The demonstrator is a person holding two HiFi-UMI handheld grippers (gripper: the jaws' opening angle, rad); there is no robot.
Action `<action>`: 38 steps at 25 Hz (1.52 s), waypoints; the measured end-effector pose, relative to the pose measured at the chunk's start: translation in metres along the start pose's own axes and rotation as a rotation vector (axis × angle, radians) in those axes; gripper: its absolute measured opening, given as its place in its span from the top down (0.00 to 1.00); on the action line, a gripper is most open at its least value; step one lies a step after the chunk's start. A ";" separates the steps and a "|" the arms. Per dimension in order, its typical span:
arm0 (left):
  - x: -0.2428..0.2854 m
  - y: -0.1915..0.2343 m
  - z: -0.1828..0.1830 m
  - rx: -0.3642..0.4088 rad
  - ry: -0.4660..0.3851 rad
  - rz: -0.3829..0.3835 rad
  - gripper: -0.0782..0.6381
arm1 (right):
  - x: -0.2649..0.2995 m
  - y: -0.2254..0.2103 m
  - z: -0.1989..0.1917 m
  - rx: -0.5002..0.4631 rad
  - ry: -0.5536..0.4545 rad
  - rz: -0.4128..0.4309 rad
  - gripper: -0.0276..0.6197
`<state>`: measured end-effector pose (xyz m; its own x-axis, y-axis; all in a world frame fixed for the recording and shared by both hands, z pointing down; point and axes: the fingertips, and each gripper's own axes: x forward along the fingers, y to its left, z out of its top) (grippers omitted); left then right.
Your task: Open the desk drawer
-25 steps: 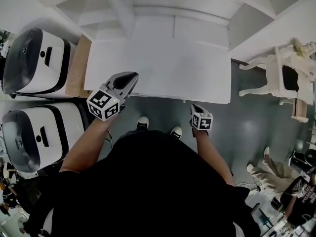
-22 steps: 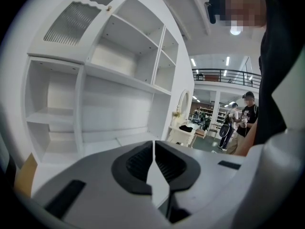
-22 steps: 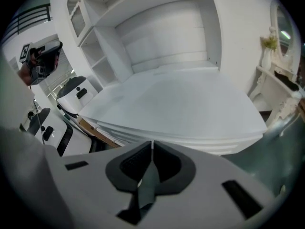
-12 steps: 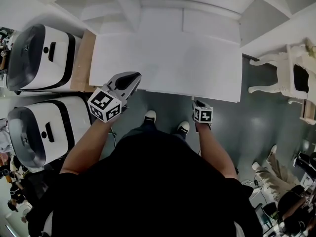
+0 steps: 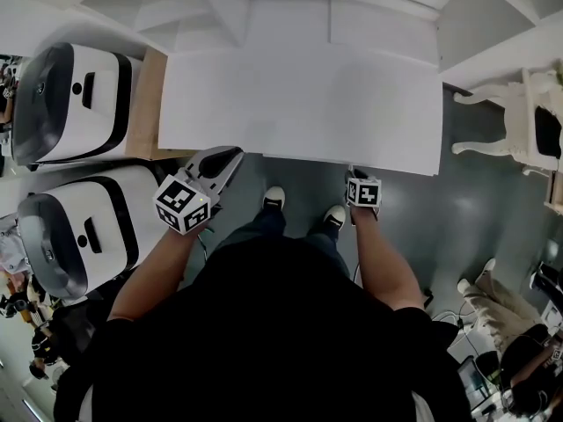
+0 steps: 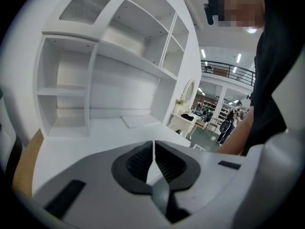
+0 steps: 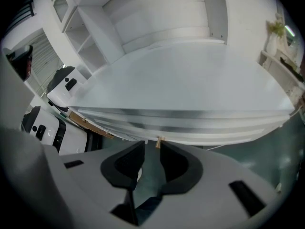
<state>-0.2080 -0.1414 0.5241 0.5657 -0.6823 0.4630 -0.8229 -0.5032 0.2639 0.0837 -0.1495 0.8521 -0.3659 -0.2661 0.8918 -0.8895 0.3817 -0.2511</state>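
Observation:
The white desk (image 5: 299, 95) fills the head view's middle, and I stand at its front edge. My left gripper (image 5: 230, 155) is shut and empty at the front edge's left part; in its own view the left gripper (image 6: 153, 146) has its pads together over the desk top (image 6: 71, 137). My right gripper (image 5: 354, 174) is at the front edge further right. In its own view the right gripper (image 7: 151, 148) is open, its jaws having just been opening. The drawer front (image 7: 200, 131) runs under the desk top (image 7: 190, 80). A small tan knob (image 7: 158, 141) shows at the fingertips, ungripped.
Two white-and-black machines (image 5: 70, 104) (image 5: 79, 236) stand left of the desk beside a wooden panel (image 5: 145, 104). A white ornate chair (image 5: 519, 121) stands at the right. Open hutch shelves (image 6: 71, 89) rise behind the desk top. My shoes (image 5: 274, 199) are under the front edge.
The left gripper has drawn back from over the desk top to its front edge. The right gripper has closed in on the front edge from just in front of it.

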 end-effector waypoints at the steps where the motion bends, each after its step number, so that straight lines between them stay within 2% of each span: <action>1: -0.001 0.000 -0.005 -0.006 0.011 -0.003 0.86 | 0.003 -0.001 -0.001 0.003 0.006 -0.005 0.80; 12: -0.011 0.003 -0.047 -0.059 0.096 -0.017 0.86 | 0.030 -0.019 -0.010 0.044 0.047 -0.079 0.77; 14: -0.018 0.007 -0.052 -0.064 0.116 -0.019 0.86 | 0.040 -0.011 -0.013 0.071 0.058 -0.075 0.77; 16: -0.022 0.011 -0.049 -0.052 0.124 -0.012 0.86 | 0.049 -0.003 -0.009 0.092 0.058 -0.066 0.78; 21: -0.013 0.007 -0.049 -0.044 0.124 -0.018 0.86 | 0.048 -0.017 -0.008 0.095 0.064 -0.099 0.83; 38: -0.006 0.003 -0.046 -0.028 0.124 -0.049 0.86 | 0.047 -0.017 -0.008 0.099 0.110 -0.104 0.84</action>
<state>-0.2162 -0.1150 0.5608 0.5960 -0.5853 0.5497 -0.7965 -0.5180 0.3119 0.0834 -0.1615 0.9009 -0.2432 -0.1988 0.9494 -0.9457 0.2664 -0.1864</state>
